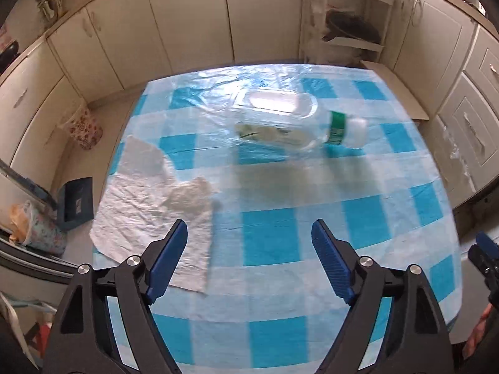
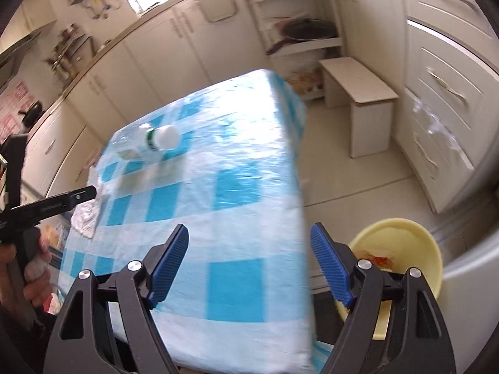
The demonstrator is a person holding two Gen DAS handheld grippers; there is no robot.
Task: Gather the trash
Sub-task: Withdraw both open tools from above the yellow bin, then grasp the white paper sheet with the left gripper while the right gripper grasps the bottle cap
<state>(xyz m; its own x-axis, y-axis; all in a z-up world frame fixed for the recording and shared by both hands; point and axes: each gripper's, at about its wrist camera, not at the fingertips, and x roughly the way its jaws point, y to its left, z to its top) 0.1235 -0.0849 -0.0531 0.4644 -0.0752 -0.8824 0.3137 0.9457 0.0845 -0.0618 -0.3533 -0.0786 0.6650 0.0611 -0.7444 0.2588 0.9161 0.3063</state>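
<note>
Plastic bottle (image 1: 299, 124) lying well beyond left gripper (image 1: 249, 243) jaws, seemingly empty

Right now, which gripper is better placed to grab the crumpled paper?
Left. The left gripper is open with the paper just ahead by its left finger. The right gripper hangs over the table's other edge near the yellow bin.
</note>
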